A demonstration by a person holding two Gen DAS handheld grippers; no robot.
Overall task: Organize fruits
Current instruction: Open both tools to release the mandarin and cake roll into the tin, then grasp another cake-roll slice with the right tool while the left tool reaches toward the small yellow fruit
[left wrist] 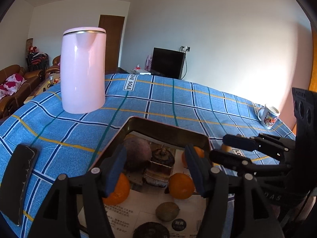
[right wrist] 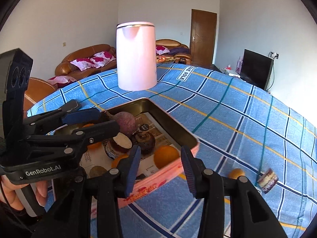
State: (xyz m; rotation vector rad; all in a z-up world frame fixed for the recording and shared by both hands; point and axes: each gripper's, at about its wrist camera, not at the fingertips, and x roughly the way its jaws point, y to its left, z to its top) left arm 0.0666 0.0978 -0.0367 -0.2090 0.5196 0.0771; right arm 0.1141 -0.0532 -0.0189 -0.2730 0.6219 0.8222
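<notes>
Most of the fruit already sat inside the pink tin (right wrist: pixel 174 170), oranges (left wrist: pixel 181 185), a purple round fruit (right wrist: pixel 126 122) and a dark brown one (right wrist: pixel 145 141) among them, while just beside the tin on the checked cloth (right wrist: pixel 227 119) a small orange fruit (right wrist: pixel 235 173) and a layered cake-like piece (right wrist: pixel 267 179) were left out. The left gripper (left wrist: pixel 155 169) hung over the tin, jaws half apart and empty, and the right gripper (right wrist: pixel 160 167) hovered over the tin's near corner, jaws parted, holding nothing. "GenRobot.AI" read on the left gripper, "LOVE SOLE" partly on the cloth beyond the tin.

Pink tin (right wrist: pixel 158 180) of fruit, perhaps oranges (right wrist: pixel 166 156), on blue checked cloth (right wrist: pixel 237 129), beneath right claw (right wrist: pixel 161 172).
</notes>
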